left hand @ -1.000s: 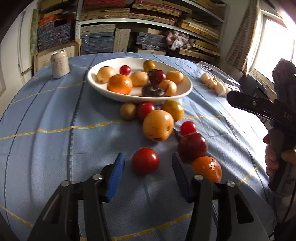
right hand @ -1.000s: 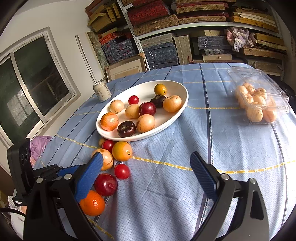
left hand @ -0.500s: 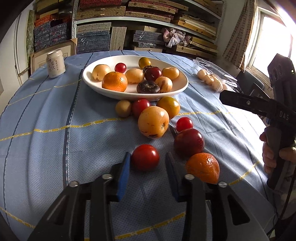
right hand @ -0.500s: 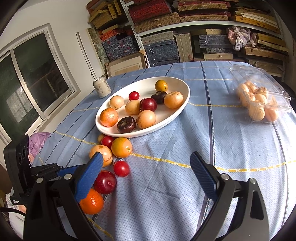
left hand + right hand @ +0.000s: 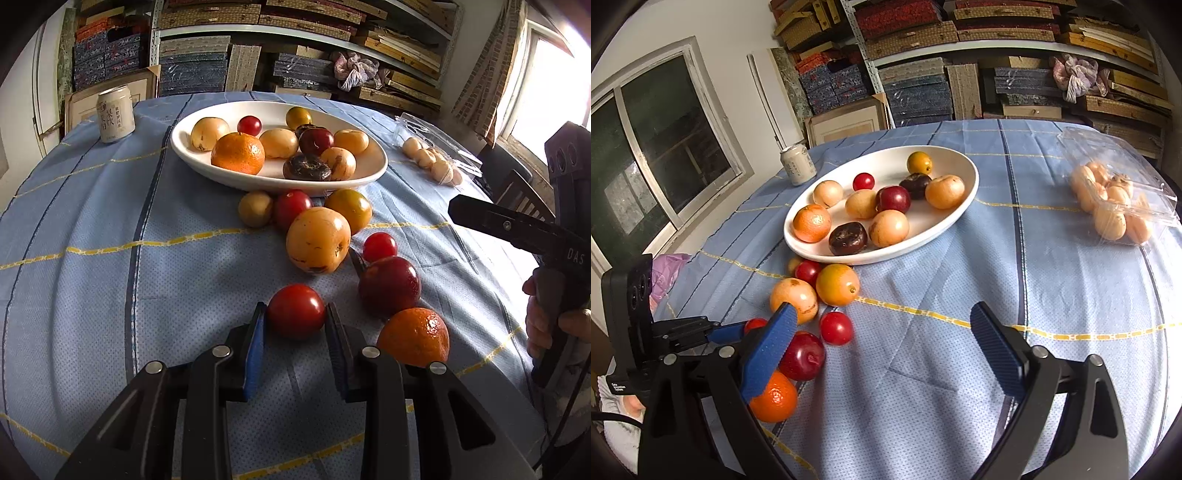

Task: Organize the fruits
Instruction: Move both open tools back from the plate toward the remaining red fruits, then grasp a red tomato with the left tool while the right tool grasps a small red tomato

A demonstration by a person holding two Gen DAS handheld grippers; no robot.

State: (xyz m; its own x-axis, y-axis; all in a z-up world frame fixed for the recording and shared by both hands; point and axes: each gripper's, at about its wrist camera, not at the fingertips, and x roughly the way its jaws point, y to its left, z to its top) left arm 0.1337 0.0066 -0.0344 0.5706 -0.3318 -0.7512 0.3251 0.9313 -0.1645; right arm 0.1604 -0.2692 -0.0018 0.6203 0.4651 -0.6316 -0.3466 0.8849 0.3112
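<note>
A white oval plate holds several fruits, among them a mandarin and a dark plum. More fruits lie loose on the blue cloth in front of it: a big yellow-orange fruit, a dark red plum, a mandarin and a small cherry tomato. My left gripper is shut on a red tomato, blue pads against both its sides. My right gripper hangs open over bare cloth, right of the loose fruits, with nothing between its fingers.
A white drink can stands at the far left of the table. A clear plastic clamshell with pale fruits sits at the right. Shelves of stacked boxes line the wall behind. A hand holds the right gripper's handle.
The left gripper's jaws have closed from wide apart onto the red tomato's sides. The right gripper stays open and has barely moved.
</note>
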